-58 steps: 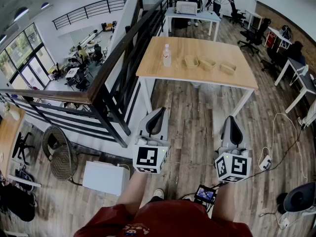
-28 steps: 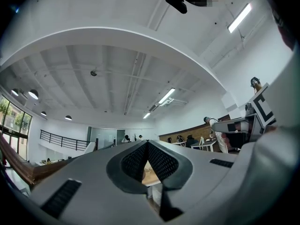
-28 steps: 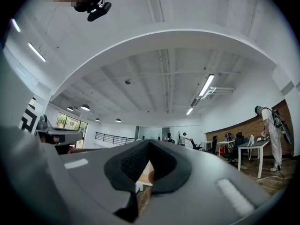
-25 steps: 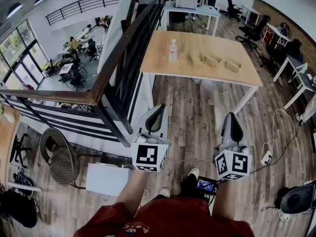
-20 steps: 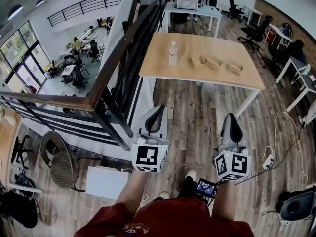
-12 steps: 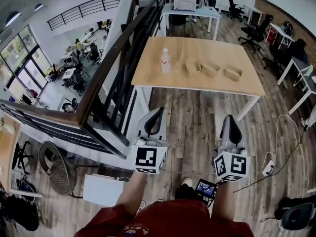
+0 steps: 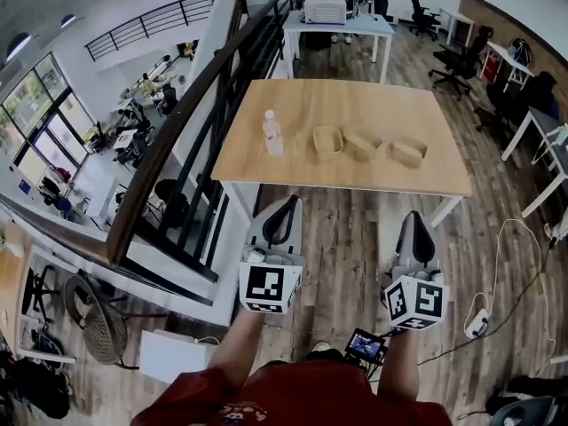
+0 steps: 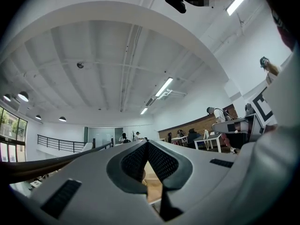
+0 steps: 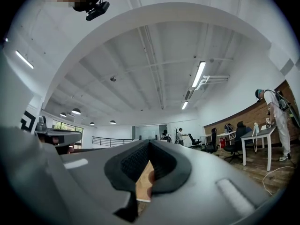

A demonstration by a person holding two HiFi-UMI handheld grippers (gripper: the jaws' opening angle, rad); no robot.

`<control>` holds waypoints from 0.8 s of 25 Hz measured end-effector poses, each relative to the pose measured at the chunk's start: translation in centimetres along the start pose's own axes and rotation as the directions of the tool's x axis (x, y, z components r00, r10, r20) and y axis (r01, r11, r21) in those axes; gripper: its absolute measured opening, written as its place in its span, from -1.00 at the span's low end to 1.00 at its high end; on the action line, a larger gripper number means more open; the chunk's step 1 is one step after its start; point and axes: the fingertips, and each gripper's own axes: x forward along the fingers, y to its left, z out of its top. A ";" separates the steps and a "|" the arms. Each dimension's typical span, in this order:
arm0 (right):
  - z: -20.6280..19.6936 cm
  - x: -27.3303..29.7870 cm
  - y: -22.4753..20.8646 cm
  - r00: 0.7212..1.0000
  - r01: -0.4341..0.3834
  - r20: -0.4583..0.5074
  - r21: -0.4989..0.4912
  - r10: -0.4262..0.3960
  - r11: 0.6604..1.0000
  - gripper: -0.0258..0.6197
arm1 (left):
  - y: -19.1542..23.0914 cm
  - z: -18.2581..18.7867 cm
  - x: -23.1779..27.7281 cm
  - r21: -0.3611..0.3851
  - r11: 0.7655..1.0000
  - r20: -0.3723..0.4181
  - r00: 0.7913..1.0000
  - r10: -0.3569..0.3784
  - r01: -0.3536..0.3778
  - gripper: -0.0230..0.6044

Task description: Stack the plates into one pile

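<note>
Three shallow tan plates lie in a row on a wooden table (image 7: 355, 180) ahead of me: one at the left (image 7: 327, 138), one in the middle (image 7: 362, 141) and one at the right (image 7: 407, 153). They lie apart, none on another. My left gripper (image 7: 282, 204) and right gripper (image 7: 415, 216) are held side by side above the floor, short of the table's near edge. Both are shut with nothing between the jaws. In the left gripper view the left gripper (image 8: 147, 143) has its pads together, as does the right gripper (image 9: 149, 143) in the right gripper view.
A clear plastic bottle (image 7: 272, 133) stands on the table left of the plates. A black railing (image 7: 177, 131) runs along the left, over a drop to a lower floor. A white table (image 7: 337, 20) stands behind, office chairs (image 7: 453, 56) at the right, a cable (image 7: 497, 264) on the floor.
The wooden table has come closer and lower in the head view as the person walks toward it. Both grippers keep their place in the view and stay shut.
</note>
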 end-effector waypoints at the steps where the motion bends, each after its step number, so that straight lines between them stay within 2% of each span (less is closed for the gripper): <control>1: -0.1 0.6 -0.8 1.000 -0.001 -0.001 0.006 0.001 1.000 -0.89 | -0.4 0.0 1.0 0.006 1.000 0.000 1.000 0.001 -0.001 -0.91; 9: -1.5 4.8 -4.4 1.000 0.001 -0.008 0.018 -0.001 1.000 -0.89 | -1.4 -1.6 6.5 0.001 1.000 -0.019 1.000 -0.017 0.017 -0.91; 16: -4.5 9.7 -4.8 0.999 0.002 -0.038 -0.003 -0.002 1.000 -0.89 | 0.6 -4.4 11.4 -0.034 0.999 -0.018 1.000 -0.021 0.020 -0.91; 20: -5.1 14.3 -5.1 0.999 0.012 -0.048 -0.022 -0.013 1.000 -0.89 | 2.7 -6.1 15.4 -0.056 0.998 -0.033 0.999 -0.032 0.030 -0.91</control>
